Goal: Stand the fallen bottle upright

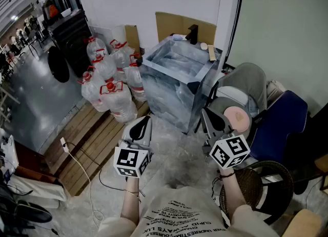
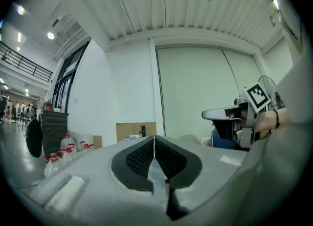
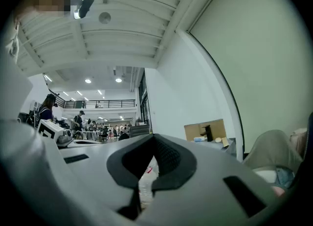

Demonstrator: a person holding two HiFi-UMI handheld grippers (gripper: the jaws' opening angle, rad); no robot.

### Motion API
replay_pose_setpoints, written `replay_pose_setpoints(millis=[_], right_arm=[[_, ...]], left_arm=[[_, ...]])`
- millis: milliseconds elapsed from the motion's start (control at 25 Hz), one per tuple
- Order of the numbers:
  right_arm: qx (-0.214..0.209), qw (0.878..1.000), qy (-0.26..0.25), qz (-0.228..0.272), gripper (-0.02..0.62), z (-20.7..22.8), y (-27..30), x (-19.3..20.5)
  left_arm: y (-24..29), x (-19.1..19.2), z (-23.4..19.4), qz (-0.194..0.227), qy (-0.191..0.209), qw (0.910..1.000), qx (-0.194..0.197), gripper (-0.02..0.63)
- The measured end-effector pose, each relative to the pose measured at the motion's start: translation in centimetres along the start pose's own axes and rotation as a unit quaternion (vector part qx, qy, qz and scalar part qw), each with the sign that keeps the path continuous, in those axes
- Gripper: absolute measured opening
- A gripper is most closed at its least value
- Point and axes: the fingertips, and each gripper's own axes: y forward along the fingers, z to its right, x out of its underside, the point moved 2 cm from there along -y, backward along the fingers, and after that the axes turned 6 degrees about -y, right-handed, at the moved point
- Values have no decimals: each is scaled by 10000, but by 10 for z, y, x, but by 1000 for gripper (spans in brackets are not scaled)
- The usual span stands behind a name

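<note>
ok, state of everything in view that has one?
left hand-held gripper: shut, empty.
right hand-held gripper: shut, empty.
water bottles: red caps on, grouped on the wooden pallet; can't tell which one is fallen from this angle.
white cable: loose on the floor.

Clear plastic water bottles [image 1: 105,69] with red caps and red handles, bunched together on a wooden pallet [image 1: 87,146], just left of a clear tank [image 1: 177,95]. The nearest bottle [image 1: 123,105] looks biggest, cap toward upper left; cannot tell from this angle whether it is lying or standing. In the left gripper view the bottles show small at far left [image 2: 58,154].
</note>
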Motion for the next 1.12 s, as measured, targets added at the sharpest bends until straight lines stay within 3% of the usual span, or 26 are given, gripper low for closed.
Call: replay_pose_setpoints(millis=[240, 440, 760, 920, 1120], right_arm=[[60, 9999, 100, -35, 5, 12, -7, 3], [-190, 9997, 137, -107, 5, 12, -15, 12], [-241, 9993, 267, -139, 5, 18, -23, 19], [-229, 9991, 322, -122, 5, 21, -23, 22], [-269, 9987, 397, -182, 5, 24, -18, 30]], left_arm=[[0, 2, 10, -31, 8, 10000, -72, 29], [0, 7, 23, -74, 95, 9999, -49, 29], [0, 6, 30, 3, -174, 9996, -226, 32], [0, 4, 31, 110, -262, 9991, -299, 134], [3, 5, 25, 183, -301, 9983, -457, 205]])
